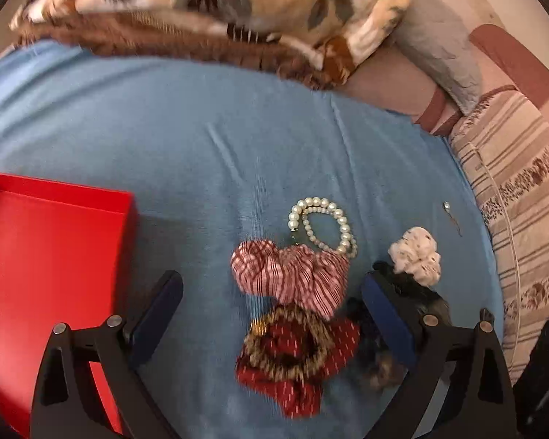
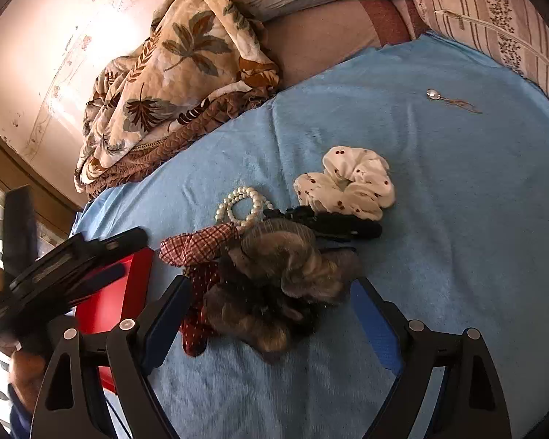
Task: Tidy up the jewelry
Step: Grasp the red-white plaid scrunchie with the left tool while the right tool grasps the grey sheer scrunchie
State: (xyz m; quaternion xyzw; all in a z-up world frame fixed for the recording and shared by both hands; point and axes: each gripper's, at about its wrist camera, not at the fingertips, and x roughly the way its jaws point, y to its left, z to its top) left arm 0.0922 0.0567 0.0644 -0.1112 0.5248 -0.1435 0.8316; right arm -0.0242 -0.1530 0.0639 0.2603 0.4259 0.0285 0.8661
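Two grippers, both spread wide, grasping nothing | red box (image 1: 51, 241) far left on blue towel (image 1: 201, 153) | left gripper (image 1: 271, 314) straddles dark red scrunchie (image 1: 296, 362), checked scrunchie (image 1: 292, 274) beyond | pearl bracelet (image 1: 324, 225) just behind (touching it) | right gripper (image 2: 271, 314) around grey-brown scrunchie (image 2: 274, 285) | white scrunchie (image 2: 347, 183) right | pendant (image 2: 433, 94) far right, apart.

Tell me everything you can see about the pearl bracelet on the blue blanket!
The pearl bracelet is made of round, shiny, cream-white beads. It looks like two loops lying together: an outer loop of bigger pearls and an inner loop of smaller ones. It lies flat on the blue blanket. Its near edge touches the red-and-white checked scrunchie. In the right wrist view the bracelet also sits close to a black hair clip. Neither gripper is holding it.
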